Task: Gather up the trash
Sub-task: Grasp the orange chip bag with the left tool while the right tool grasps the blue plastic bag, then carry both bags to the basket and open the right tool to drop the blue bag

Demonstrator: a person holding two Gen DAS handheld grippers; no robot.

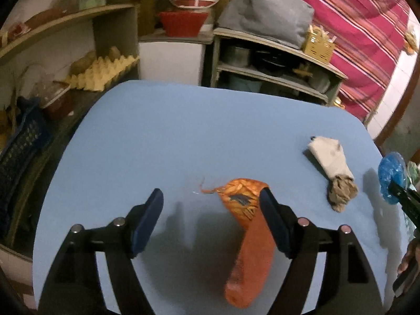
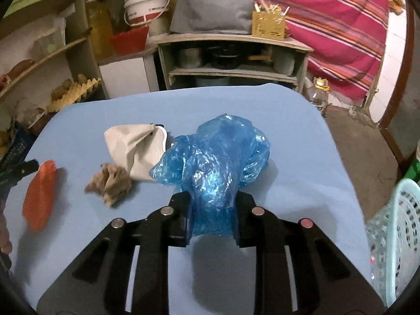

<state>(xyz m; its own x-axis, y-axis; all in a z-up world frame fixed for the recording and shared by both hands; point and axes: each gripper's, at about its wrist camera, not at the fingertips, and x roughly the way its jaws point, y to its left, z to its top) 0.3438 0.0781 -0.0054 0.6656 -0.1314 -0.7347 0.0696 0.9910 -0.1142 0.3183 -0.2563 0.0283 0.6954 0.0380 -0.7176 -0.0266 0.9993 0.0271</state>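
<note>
The right tongs (image 2: 211, 210) are squeezed on a blue plastic bag (image 2: 212, 157). The left tongs (image 1: 211, 204) stand wide open and hold nothing, with the orange wrapper (image 1: 249, 236) on the bench (image 1: 183, 131) between them.

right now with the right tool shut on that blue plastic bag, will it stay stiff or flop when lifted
Probably floppy: the blue plastic bag is thin, crinkled film that bulges loosely above the right tool. It looks light for its bulk, being translucent. Glossy film may slip, though the pads pinch a bunched part, so it should hold.
</note>
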